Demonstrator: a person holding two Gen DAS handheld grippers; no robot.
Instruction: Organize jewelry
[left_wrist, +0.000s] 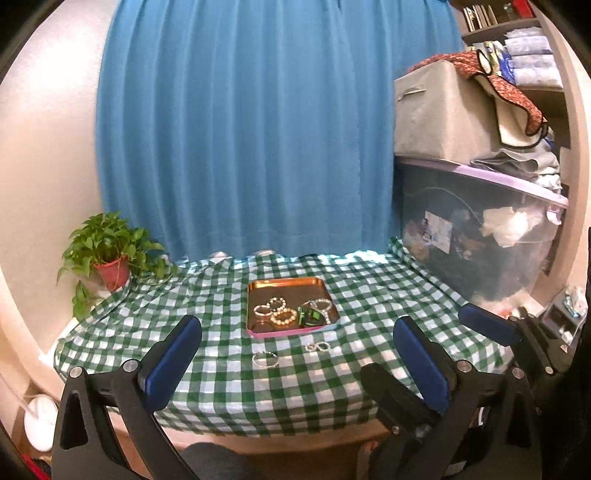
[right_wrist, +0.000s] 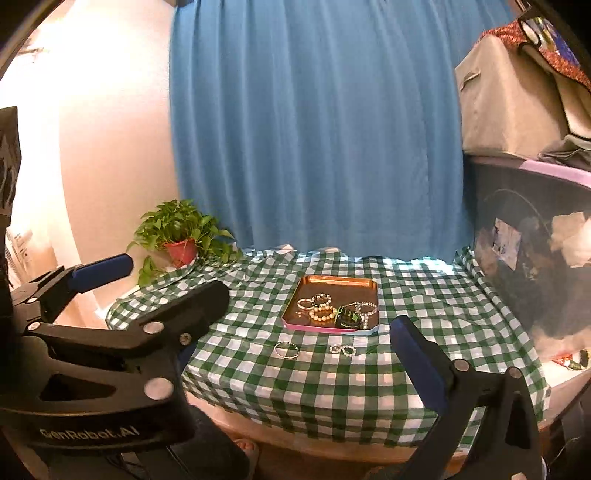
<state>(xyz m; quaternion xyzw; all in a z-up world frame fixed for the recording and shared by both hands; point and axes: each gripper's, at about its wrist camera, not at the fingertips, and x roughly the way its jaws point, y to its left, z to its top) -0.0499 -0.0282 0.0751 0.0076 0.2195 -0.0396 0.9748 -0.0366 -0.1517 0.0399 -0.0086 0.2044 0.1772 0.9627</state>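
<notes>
Both of our grippers hang before the table's near edge: our left gripper (left_wrist: 295, 365) gapes wide on nothing, and our right gripper (right_wrist: 314, 332) stands open, empty too. On the checked cloth (left_wrist: 388, 295) the copper tray (left_wrist: 286, 284) sits mid-table holding bracelets (left_wrist: 282, 316); two thin bangles (left_wrist: 265, 359) and small linked rings (left_wrist: 317, 346) lie just beside its near rim.

- I see a copper tray (left_wrist: 286, 284) with a pink rim, holding beaded bracelets (left_wrist: 283, 316) and a green piece (left_wrist: 309, 316).
- Silver bangles (left_wrist: 265, 359) and linked rings (left_wrist: 317, 346) lie just before it.
</notes>
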